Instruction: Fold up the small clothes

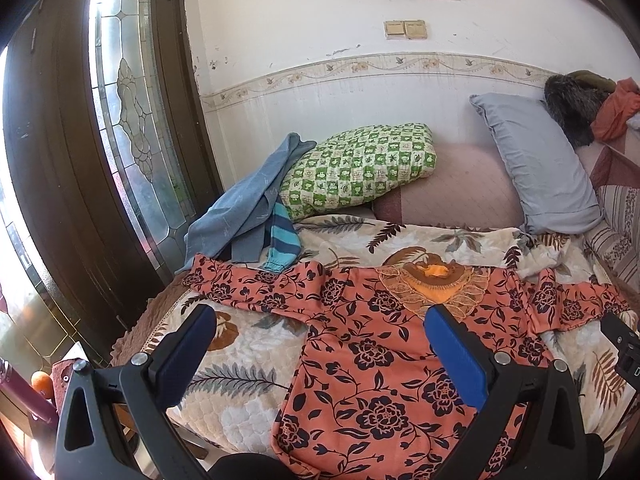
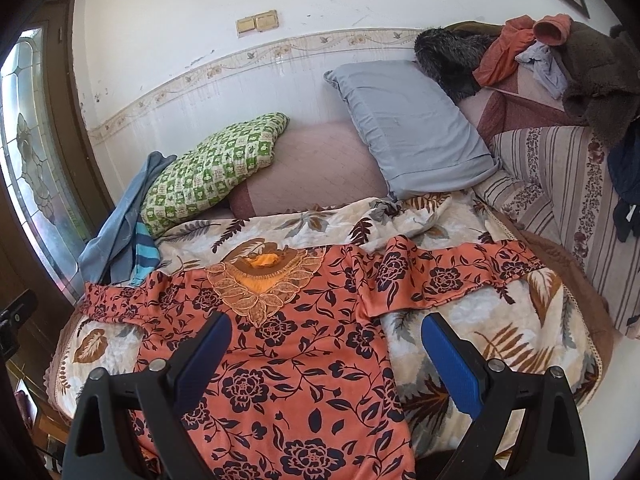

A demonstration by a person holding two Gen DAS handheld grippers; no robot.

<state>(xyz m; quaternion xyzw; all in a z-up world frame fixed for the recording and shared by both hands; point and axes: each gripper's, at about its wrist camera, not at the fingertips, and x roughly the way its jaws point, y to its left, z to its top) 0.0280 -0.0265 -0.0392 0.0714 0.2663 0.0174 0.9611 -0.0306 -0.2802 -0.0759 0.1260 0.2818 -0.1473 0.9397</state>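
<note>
**Floral top spread flat, both jaws wide above it**

Your orange floral top (image 1: 372,352) lies face-up on the leaf-print bedspread (image 1: 240,384), sleeves out to both sides. Your left gripper (image 1: 320,344) hangs over its left side, your right gripper (image 2: 326,354) over its right edge, both with jaws wide, gripping nothing.

Leaf-print bed (image 1: 248,364): floral top (image 1: 376,360), pillows (image 1: 360,168).

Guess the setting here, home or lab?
Home, most likely a bedroom: pillows lean against the wall on a bed with a leaf-print quilt, the floral top spread on it.
</note>
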